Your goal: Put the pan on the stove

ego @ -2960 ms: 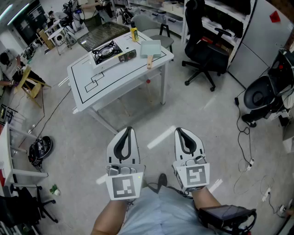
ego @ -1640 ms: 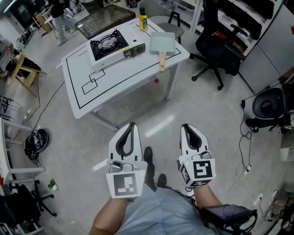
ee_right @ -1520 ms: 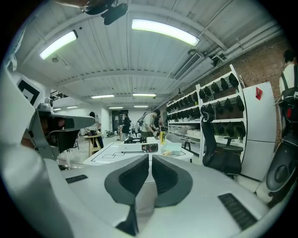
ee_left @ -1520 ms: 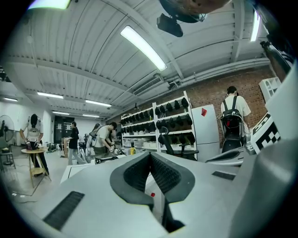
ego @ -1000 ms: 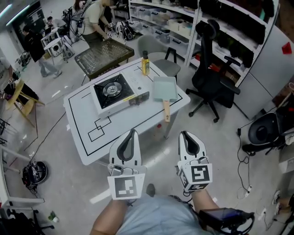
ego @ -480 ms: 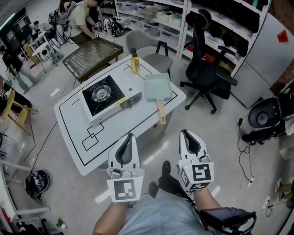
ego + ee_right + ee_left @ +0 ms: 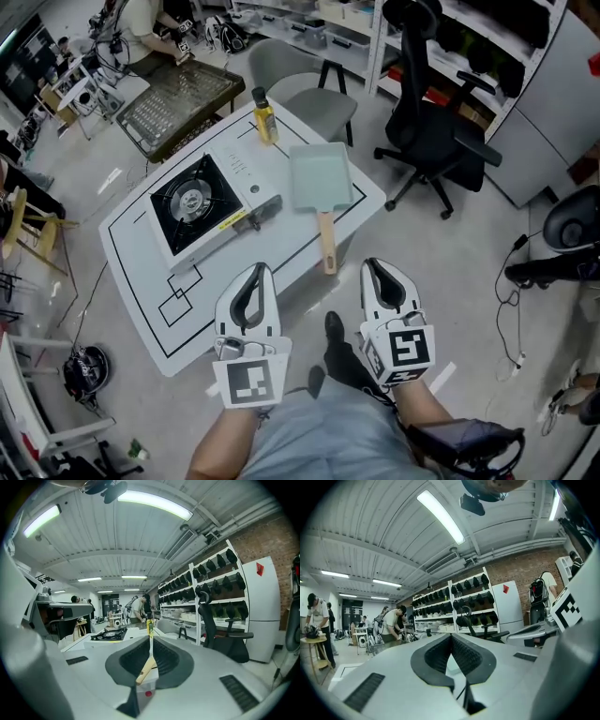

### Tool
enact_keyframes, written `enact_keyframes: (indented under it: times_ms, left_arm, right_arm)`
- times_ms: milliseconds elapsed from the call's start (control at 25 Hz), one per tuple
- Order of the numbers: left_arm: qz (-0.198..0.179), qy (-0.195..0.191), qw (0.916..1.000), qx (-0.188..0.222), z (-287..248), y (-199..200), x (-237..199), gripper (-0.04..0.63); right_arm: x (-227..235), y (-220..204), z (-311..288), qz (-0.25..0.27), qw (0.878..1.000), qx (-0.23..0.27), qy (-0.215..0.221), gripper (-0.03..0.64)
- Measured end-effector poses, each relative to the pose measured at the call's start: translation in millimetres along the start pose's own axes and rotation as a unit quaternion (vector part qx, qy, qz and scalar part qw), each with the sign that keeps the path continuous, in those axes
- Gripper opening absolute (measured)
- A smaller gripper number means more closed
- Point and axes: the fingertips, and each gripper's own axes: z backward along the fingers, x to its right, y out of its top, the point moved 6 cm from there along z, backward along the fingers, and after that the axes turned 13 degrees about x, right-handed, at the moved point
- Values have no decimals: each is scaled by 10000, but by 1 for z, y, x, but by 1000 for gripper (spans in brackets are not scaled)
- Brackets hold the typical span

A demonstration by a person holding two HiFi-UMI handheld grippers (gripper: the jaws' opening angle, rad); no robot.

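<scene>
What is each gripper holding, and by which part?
Nothing. The left gripper and right gripper both have their jaws together and empty; the pan lies untouched on the table.

- On the table (image 7: 131, 277) I see the stove (image 7: 192, 208) at left, with the pan (image 7: 320, 176) just right of it
- The pan's handle points at me, over the near edge
- The bottle (image 7: 264, 117) stands behind them
- My left gripper (image 7: 260, 270) and right gripper (image 7: 369, 265) are before the table

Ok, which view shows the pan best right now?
Head view: the whole square pan shows from above, on the table beside the stove. The right gripper view catches mostly its wooden handle, end-on. The left gripper view gives just a pale sliver.
</scene>
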Motion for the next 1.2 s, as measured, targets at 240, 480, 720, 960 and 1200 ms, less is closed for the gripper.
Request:
enact_keyframes:
  times_ms: [240,480,720,960,1200]
  left_arm:
    - [-206,178,9996,115,-75,1,1,18]
    - [-425,377,9976,394,-129,24,2,18]
    - [-530,627,9956,452,-152,22,-13,18]
    - [-372,675,9969,126,-170,-7,-24,18]
    - [-190,625,9973,-344,-177,-47,-29,18]
  right_arm:
    - [40,10,-67,-117,9994,120,303,52]
    - [68,40,-123,-129,9971,428,618,52]
    - [75,45,-160,-101,9952,512,833,52]
    - [78,19,-181,-194,9957,111,902,52]
    - [75,-25,-184,-454,9936,-481,913,52]
